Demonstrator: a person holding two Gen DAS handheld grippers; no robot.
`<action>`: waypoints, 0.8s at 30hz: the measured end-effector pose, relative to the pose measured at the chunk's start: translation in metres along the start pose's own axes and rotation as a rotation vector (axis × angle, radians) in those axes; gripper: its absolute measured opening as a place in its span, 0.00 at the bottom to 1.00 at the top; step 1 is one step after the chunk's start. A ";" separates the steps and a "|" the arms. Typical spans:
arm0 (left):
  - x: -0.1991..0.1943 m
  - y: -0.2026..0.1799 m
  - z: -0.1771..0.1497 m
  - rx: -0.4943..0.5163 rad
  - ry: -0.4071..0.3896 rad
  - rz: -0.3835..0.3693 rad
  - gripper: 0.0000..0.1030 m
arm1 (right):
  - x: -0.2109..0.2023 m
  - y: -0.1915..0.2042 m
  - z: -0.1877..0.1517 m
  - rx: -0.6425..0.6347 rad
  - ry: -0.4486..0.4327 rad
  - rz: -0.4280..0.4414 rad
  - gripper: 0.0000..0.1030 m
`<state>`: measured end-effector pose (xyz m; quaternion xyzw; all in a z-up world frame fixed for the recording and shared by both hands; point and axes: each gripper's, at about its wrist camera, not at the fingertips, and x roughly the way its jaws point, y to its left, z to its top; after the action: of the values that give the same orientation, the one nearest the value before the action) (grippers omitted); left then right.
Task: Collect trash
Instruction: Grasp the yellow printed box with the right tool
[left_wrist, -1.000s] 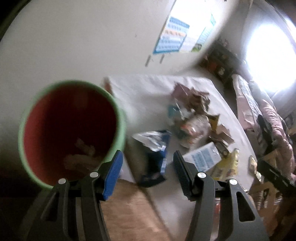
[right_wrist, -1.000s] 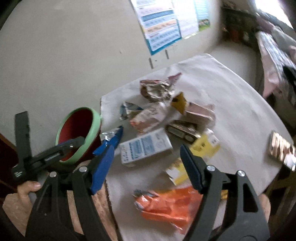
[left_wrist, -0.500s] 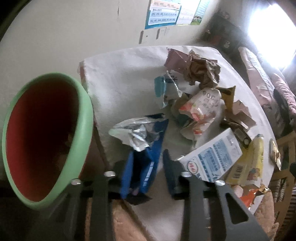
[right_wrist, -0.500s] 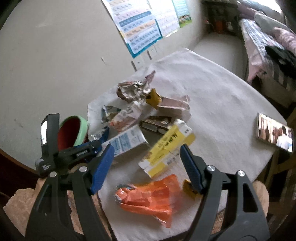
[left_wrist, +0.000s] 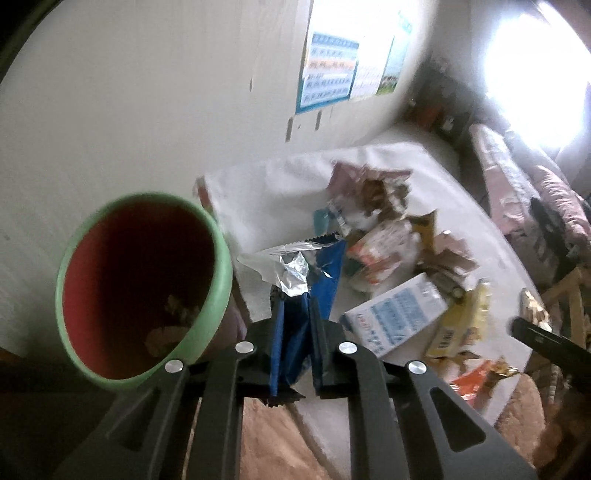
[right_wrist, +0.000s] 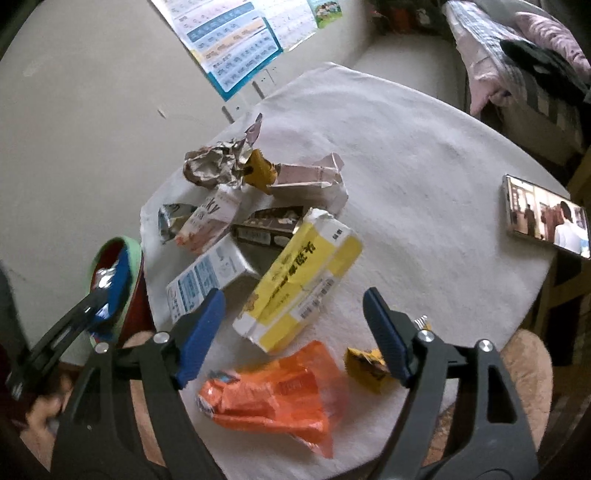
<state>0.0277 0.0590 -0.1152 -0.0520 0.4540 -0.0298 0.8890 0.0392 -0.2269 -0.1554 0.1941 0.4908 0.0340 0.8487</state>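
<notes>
Fingers of the left gripper (left_wrist: 295, 332) pinch a blue wrapper (left_wrist: 295, 291) with torn silver foil lining, lifted beside the green-rimmed red bin (left_wrist: 142, 288) at the desk (left_wrist: 280, 184) edge. From the right wrist, the right gripper (right_wrist: 295, 332) hangs spread above an orange bag (right_wrist: 273, 393) near the desk's front edge.

Daylight is flooding a small room

A window (left_wrist: 532, 70) is glaring white at the right, washing out the plain wall (left_wrist: 147, 92) where a chart (right_wrist: 236, 40) is hanging. A bed (right_wrist: 517, 59) with rumpled bedding is sitting beyond the white-covered table (right_wrist: 406, 147).
</notes>
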 end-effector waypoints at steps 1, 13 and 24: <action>-0.006 -0.002 0.000 0.003 -0.013 -0.009 0.10 | 0.006 0.001 0.003 0.005 0.007 -0.012 0.80; -0.032 -0.023 -0.002 0.044 -0.065 -0.057 0.10 | 0.062 -0.009 0.011 0.086 0.121 -0.065 0.80; -0.025 -0.028 -0.002 0.053 -0.047 -0.054 0.10 | 0.069 -0.005 0.007 0.051 0.130 -0.021 0.62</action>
<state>0.0110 0.0339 -0.0928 -0.0413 0.4305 -0.0648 0.8993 0.0798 -0.2167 -0.2106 0.2080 0.5474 0.0250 0.8102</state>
